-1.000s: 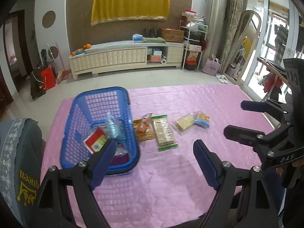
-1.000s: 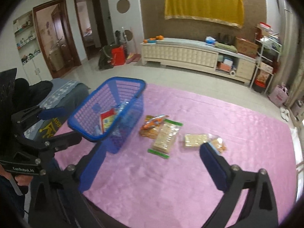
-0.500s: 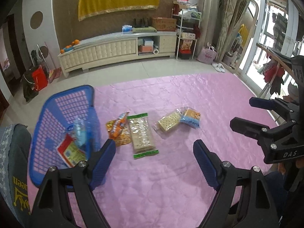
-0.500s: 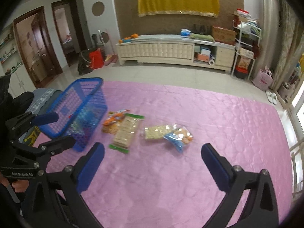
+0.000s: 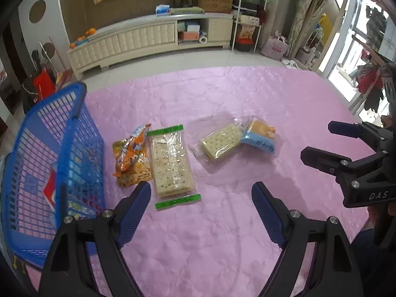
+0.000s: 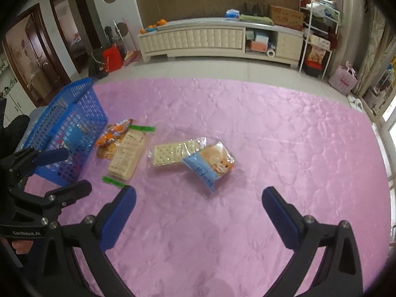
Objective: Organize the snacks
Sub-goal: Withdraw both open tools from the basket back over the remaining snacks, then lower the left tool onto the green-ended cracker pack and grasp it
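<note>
Several snack packs lie on the pink cloth (image 5: 222, 235): an orange chip bag (image 5: 131, 153), a long cracker pack with green ends (image 5: 172, 164), a clear cracker pack (image 5: 221, 142) and a blue bread packet (image 5: 259, 136). A blue plastic basket (image 5: 44, 153) with some packets inside stands at the left. My left gripper (image 5: 200, 193) hovers open just short of the green-ended cracker pack, nothing between its fingers. My right gripper (image 6: 198, 198) is open too, short of the blue bread packet (image 6: 210, 165). Each gripper shows at the edge of the other's view.
The pink cloth (image 6: 284, 136) stretches wide to the right and front of the snacks. Beyond its far edge lie tiled floor and a cream TV cabinet (image 6: 210, 39). A grey cushion sits at the basket's near left.
Both grippers have come forward and down toward the snacks and swung right, so the basket has slid toward the left edge. Jaws stayed open and the snacks have not moved.
</note>
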A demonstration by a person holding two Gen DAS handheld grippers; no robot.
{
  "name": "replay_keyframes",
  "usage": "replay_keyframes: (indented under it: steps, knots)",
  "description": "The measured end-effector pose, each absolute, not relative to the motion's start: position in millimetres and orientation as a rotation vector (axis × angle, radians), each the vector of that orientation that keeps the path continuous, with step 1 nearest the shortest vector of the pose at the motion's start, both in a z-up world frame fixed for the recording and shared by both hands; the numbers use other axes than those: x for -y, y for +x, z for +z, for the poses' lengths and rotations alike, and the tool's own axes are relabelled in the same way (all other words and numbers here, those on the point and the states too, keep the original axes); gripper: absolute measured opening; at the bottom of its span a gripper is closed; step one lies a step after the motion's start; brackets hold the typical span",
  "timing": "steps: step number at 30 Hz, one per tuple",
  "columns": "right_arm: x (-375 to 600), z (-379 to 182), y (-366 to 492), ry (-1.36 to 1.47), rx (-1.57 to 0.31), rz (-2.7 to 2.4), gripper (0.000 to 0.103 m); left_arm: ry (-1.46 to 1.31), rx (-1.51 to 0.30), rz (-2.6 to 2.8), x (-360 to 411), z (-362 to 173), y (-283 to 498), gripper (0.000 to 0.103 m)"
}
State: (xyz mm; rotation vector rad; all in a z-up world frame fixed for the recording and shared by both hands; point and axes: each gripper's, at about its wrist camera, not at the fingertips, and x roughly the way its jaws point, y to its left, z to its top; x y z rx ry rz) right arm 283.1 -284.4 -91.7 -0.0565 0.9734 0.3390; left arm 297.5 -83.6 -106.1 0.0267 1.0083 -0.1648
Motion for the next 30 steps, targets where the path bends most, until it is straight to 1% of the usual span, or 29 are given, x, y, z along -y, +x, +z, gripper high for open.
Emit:
replay_keyframes:
  steps: [9, 14, 20, 30]
  knots:
    - [269.5, -127.1, 314.3, -0.083, -1.015, 0.353, 0.103, 0.006, -1.080, -0.095, 68.9, -148.4, 329.8, 0.082]
    - [268.2, -144.6, 331.9, -0.046, -1.037, 0.346, 0.103, -0.014, -1.116, -0.092, 62.0, -164.4, 343.1, 0.082]
    - [263.4, -145.7, 340.7, -0.122, -1.017, 0.335, 0.103, -0.006, -1.169, -0.095, 63.6, -183.0, 358.9, 0.082]
    - [277.3, -143.9, 346.3, -0.115, -1.008, 0.307, 0.103, -0.041, -1.216, -0.085, 63.7, -197.8, 367.1, 0.081]
